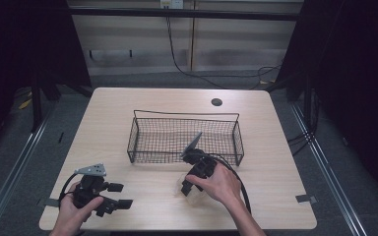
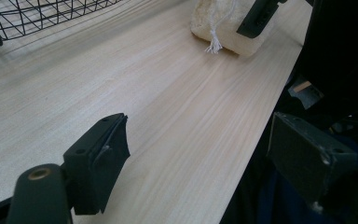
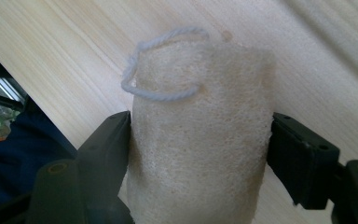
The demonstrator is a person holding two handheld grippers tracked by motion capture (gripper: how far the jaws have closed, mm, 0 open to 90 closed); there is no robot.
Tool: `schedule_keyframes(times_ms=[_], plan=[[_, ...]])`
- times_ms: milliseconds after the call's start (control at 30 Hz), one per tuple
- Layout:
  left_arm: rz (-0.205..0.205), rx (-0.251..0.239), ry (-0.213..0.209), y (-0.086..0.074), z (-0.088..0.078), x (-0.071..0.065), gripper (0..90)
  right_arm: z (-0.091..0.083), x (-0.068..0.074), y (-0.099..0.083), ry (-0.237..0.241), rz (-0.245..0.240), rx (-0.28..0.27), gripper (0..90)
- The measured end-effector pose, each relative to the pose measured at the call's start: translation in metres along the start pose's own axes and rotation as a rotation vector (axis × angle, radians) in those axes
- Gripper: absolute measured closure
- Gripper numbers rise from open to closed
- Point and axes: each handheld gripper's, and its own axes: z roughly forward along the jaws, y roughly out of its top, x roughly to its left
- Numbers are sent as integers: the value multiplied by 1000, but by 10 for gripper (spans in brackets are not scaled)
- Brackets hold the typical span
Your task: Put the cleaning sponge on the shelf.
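Right gripper (image 3: 200, 154): I pinch the loofah sponge (image 3: 200, 140) | left gripper (image 2: 214, 158): spread, idle | risk: soft sponge compresses, slipping before wire basket (image 1: 184, 137).

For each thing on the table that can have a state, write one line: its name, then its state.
Loofah sponge: lying on the table, clamped by the right gripper.
Wire basket: upright, empty.
Left gripper: open, holding nothing.
String loop: attached to the sponge's end, slack.

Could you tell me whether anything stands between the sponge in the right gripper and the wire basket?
Nothing visible does. The right gripper is shut on the sponge, just in front of the basket; only bare table and the basket's near wall lie between.
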Motion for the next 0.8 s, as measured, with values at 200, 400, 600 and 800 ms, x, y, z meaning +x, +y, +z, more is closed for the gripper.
schedule_keyframes(times_ms=[200, 400, 600, 800], plan=[[0, -4, 6, 0, 0, 0, 197, -3, 0, -2, 6, -11, -13, 261], [-2, -1, 2, 0, 0, 0, 197, -7, 2, -3, 12, -24, -20, 261], [-1, -1, 2, 0, 0, 0, 197, -16, 3, -5, 18, -42, -35, 262], [-1, -3, 7, 0, 0, 0, 197, -26, 5, -8, 21, -56, -44, 263]])
